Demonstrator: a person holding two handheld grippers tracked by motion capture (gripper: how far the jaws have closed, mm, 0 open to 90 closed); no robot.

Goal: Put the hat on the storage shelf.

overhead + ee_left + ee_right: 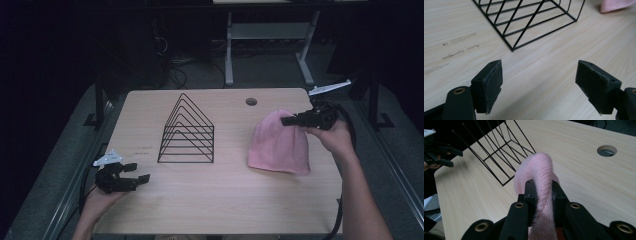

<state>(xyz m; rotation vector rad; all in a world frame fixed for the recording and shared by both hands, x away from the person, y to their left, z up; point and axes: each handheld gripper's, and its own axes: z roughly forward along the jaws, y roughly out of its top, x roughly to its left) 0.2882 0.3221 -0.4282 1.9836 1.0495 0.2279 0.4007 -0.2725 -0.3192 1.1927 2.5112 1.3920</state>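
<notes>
High view, starting at the lower left of the frame: the left gripper (pixel 131 178) rests in a hand low over the worktop (pixel 225 200), its jaws spread apart with nothing between them. Just right of it, near the middle of the frame, stands a black wire rack (pixel 187 132) shaped like a row of triangles, upright on the wood. Further right, a round cable hole (pixel 251 101) sits near the far edge. At the right of the frame lies the pink knit hat (pixel 278 145), its lower edge spread on the worktop and its upper corner pulled up into the right gripper (pixel 289 120), which a hand holds at the right edge.

In the left gripper view the two pads (pixel 491 85) stand wide, bare wood between them, with a corner of the rack at upper middle and a bit of pink at upper right.

In the right gripper view the jaws are clenched on a fold of the hat (pixel 541 182), the knit bulging up between them at the centre; the rack lies upper left, the hole upper right.
</notes>
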